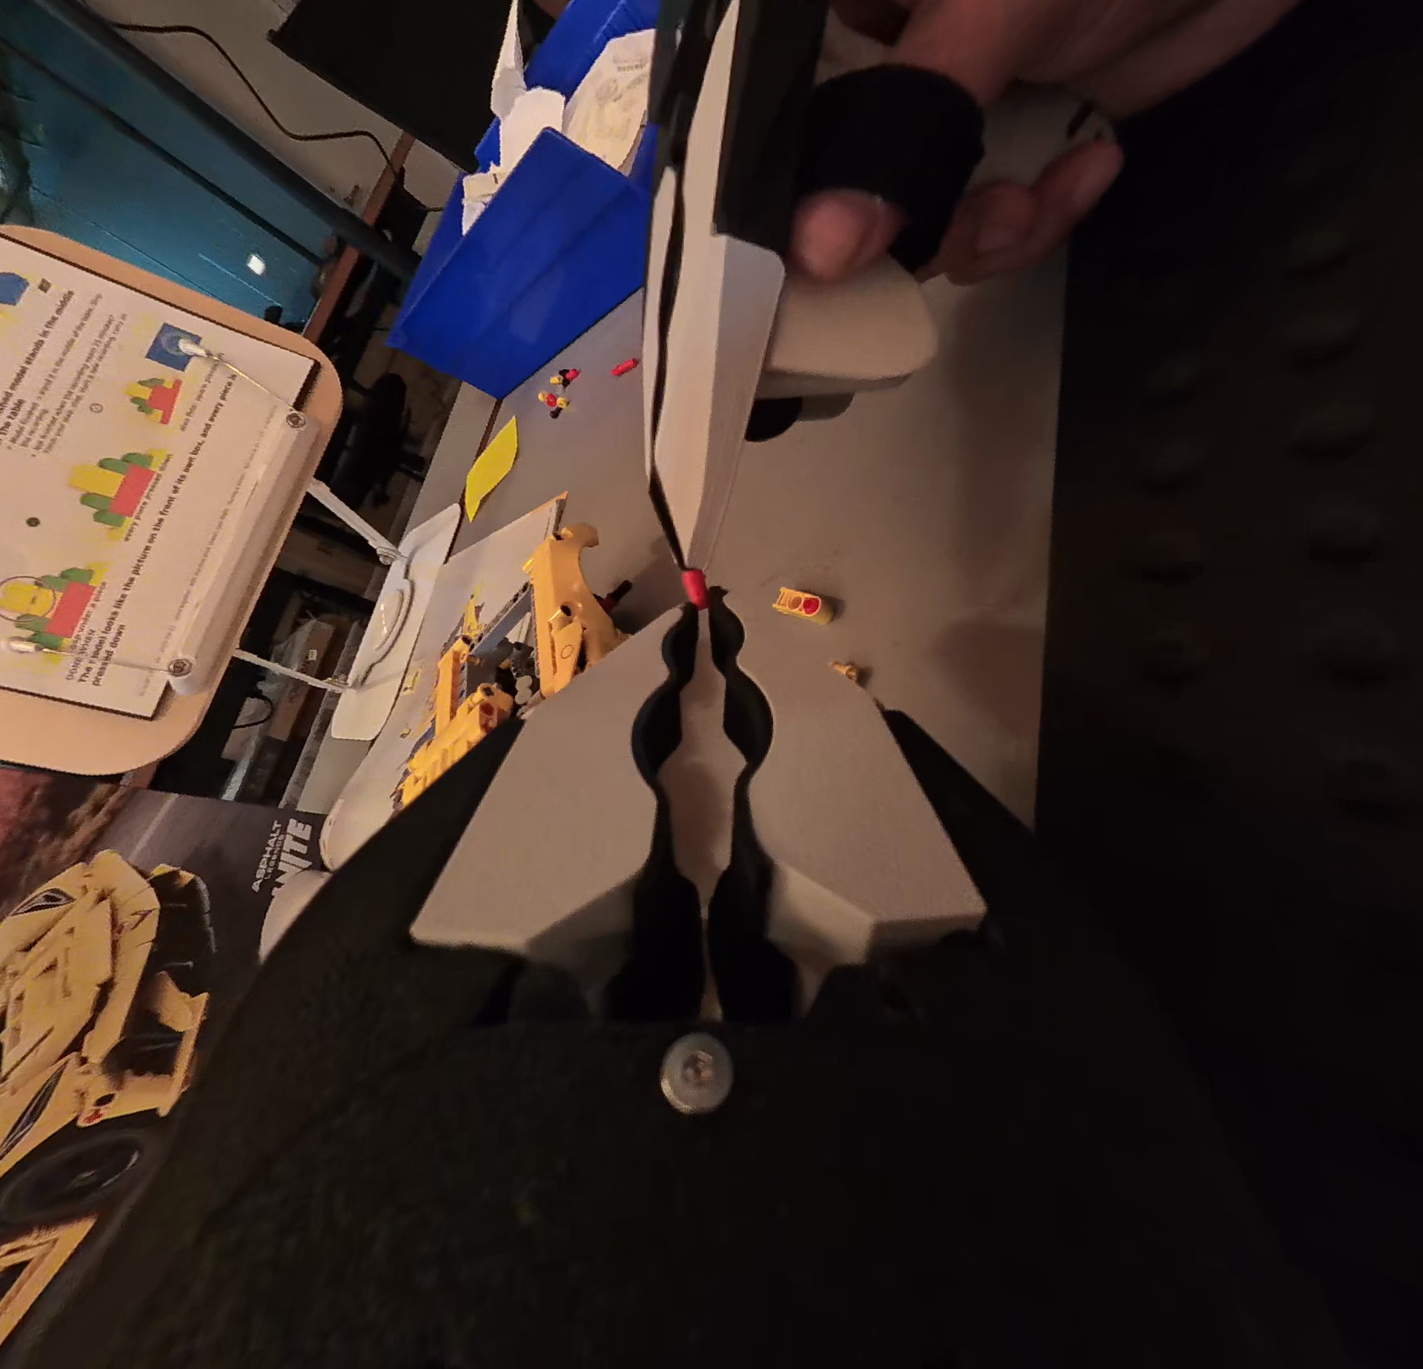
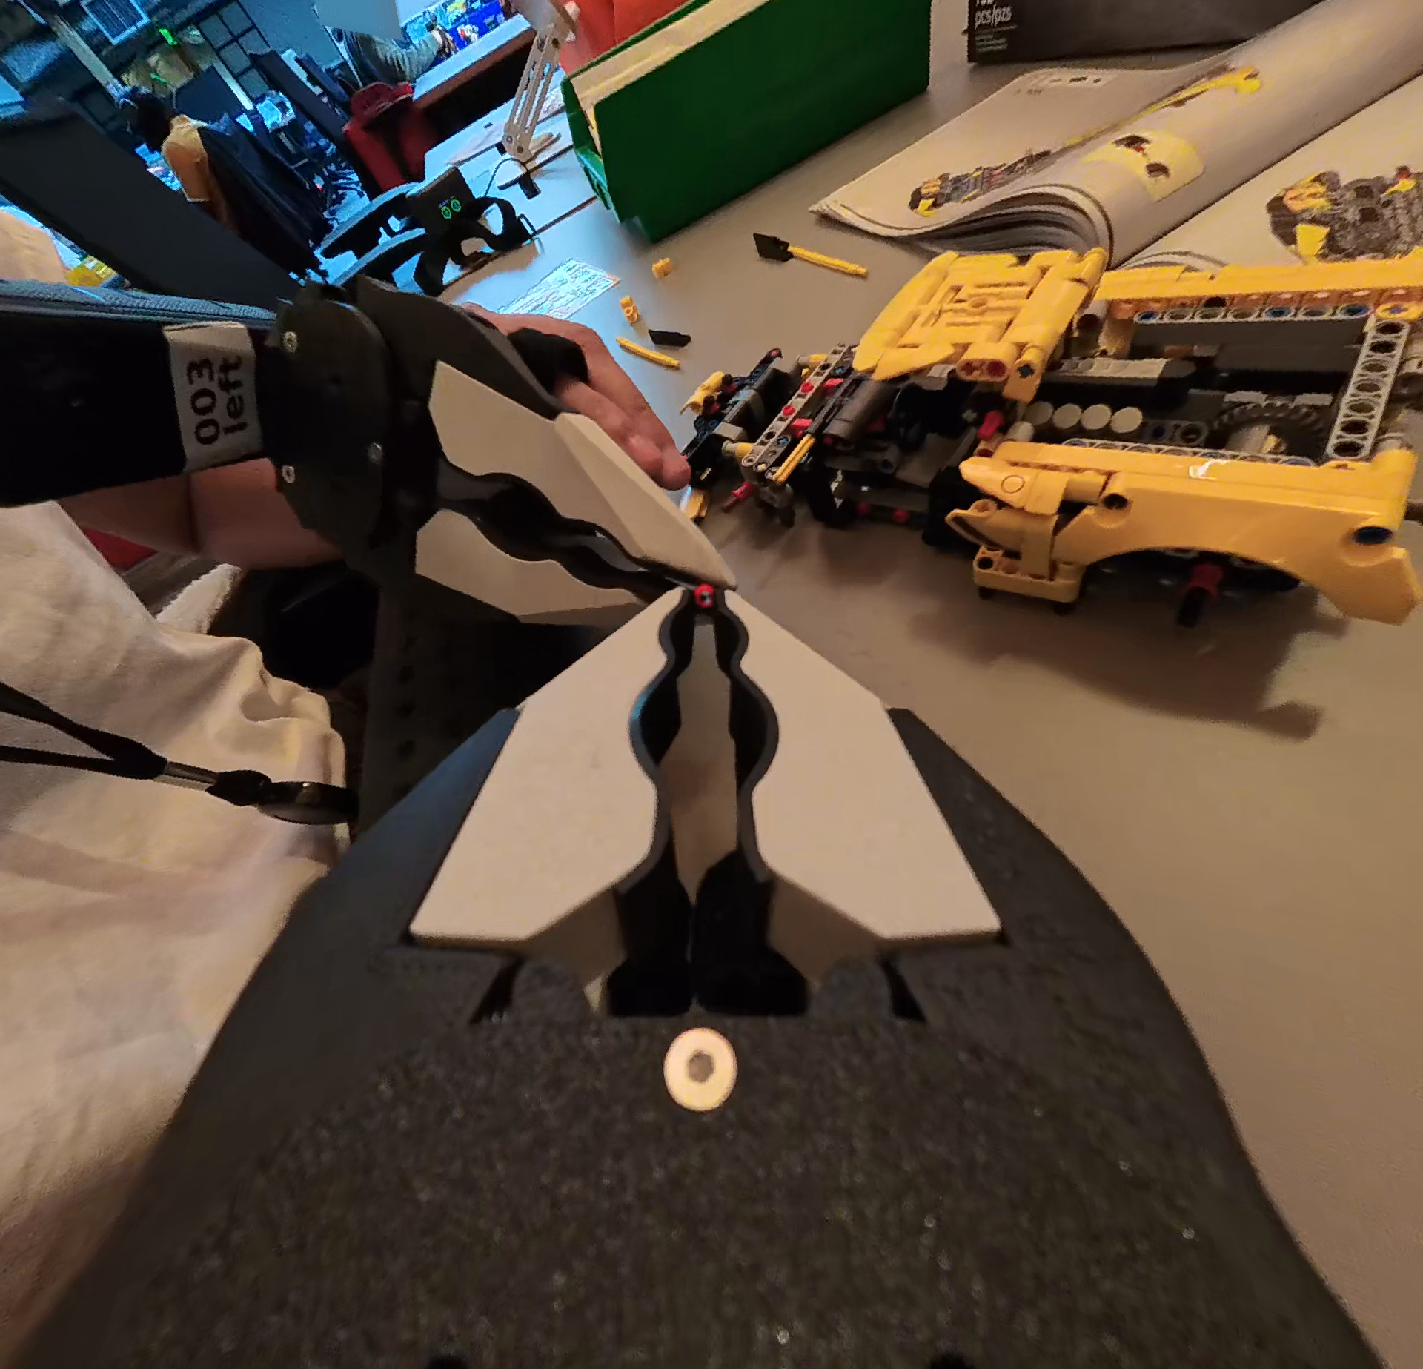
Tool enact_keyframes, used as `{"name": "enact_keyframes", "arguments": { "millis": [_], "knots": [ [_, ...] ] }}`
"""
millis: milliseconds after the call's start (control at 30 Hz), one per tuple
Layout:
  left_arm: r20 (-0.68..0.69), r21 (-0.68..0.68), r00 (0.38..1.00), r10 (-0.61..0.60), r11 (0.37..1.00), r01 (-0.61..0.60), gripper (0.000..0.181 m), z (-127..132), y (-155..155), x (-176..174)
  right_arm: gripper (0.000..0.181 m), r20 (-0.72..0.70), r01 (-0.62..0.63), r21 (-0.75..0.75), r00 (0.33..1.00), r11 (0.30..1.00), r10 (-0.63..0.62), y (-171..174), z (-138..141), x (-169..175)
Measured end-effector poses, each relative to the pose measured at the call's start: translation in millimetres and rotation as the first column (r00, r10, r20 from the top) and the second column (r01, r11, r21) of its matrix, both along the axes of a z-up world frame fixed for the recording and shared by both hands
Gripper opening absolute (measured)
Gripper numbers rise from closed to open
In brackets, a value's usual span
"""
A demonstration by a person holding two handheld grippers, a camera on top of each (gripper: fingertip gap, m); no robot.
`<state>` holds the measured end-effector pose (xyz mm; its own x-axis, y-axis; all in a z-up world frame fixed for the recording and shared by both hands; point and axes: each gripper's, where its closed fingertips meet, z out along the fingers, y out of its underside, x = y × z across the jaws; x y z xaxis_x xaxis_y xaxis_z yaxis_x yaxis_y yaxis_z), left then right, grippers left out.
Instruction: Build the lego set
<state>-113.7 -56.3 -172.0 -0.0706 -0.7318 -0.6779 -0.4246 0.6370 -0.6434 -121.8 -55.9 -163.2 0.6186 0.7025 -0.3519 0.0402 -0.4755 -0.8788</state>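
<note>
Both grippers meet tip to tip above the grey table (image 2: pixel 1078 793). The left gripper (image 1: pixel 697 610) and the right gripper (image 2: pixel 702 599) each have their fingers pinched closed on the same small red pin (image 1: pixel 694 589). The half-built yellow car (image 2: pixel 1116 439) lies on the table to the far right, well apart.
</note>
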Motion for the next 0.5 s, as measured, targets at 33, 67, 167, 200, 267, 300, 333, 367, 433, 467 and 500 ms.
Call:
{"name": "enact_keyframes", "arguments": {
  "millis": [33, 67, 167, 200, 267, 300, 333, 367, 433, 467, 500],
  "knots": [
    [-0.002, 0.006, 1.000, 0.000, 1.000, 0.001, 0.002, -0.4, 0.0, -0.1, 0.003, 0.004, 0.003, 0.003, 1.000, 1.000, -0.003, 0.3, -0.1, 0.0],
    [-0.003, 0.010, 1.000, -0.001, 1.000, 0.002, 0.002, -0.6, 0.1, -0.3, 0.003, 0.009, 0.004, 0.004, 1.000, 1.000, -0.004, 0.5, -0.5, -0.2],
    [-0.003, 0.010, 1.000, -0.007, 1.000, 0.007, 0.002, -0.7, -0.7, -0.6, 0.005, 0.010, 0.004, 0.002, 1.000, 1.000, -0.004, 1.0, -1.0, -0.3],
    [-0.003, 0.012, 1.000, -0.008, 1.000, 0.008, 0.002, -0.6, -0.9, -0.6, 0.005, 0.010, 0.007, 0.005, 1.000, 1.000, -0.007, 1.3, -0.7, -0.1],
    [-0.004, 0.011, 1.000, -0.008, 1.000, 0.008, 0.002, -0.7, -0.8, -0.6, 0.009, 0.018, 0.019, 0.009, 1.000, 1.000, -0.020, 2.7, -1.1, 1.1],
    [-0.004, 0.006, 1.000, -0.009, 1.000, 0.009, 0.002, -0.7, -1.2, -0.7, 0.008, 0.018, 0.009, 0.009, 1.000, 1.000, -0.009, 1.5, -1.3, -0.1],
    [0.001, 0.004, 1.000, -0.012, 1.000, 0.012, 0.002, 0.3, -1.7, -0.6, 0.008, 0.022, 0.000, 0.006, 1.000, 1.000, 0.000, 0.9, -2.1, -1.5],
    [0.001, 0.004, 1.000, -0.014, 1.000, 0.014, 0.002, 0.4, -2.3, -0.6, 0.007, 0.025, -0.009, 0.003, 1.000, 1.000, 0.009, 0.1, -2.8, -2.8],
    [-0.003, 0.007, 1.000, -0.018, 1.000, 0.018, 0.002, -0.7, -3.1, -0.3, 0.005, 0.032, -0.014, 0.005, 0.999, 1.000, 0.013, -0.6, -3.2, -3.6],
    [-0.005, 0.012, 1.000, -0.018, 1.000, 0.018, 0.002, -0.8, -3.1, -0.3, 0.005, 0.034, -0.014, 0.006, 0.999, 1.000, 0.014, -0.8, -3.5, -4.0],
    [-0.006, 0.011, 1.000, -0.018, 1.000, 0.018, 0.002, -1.4, -3.2, -0.2, 0.005, 0.038, -0.014, 0.006, 0.999, 1.000, 0.014, -0.8, -3.8, -3.9]
  ]
}}
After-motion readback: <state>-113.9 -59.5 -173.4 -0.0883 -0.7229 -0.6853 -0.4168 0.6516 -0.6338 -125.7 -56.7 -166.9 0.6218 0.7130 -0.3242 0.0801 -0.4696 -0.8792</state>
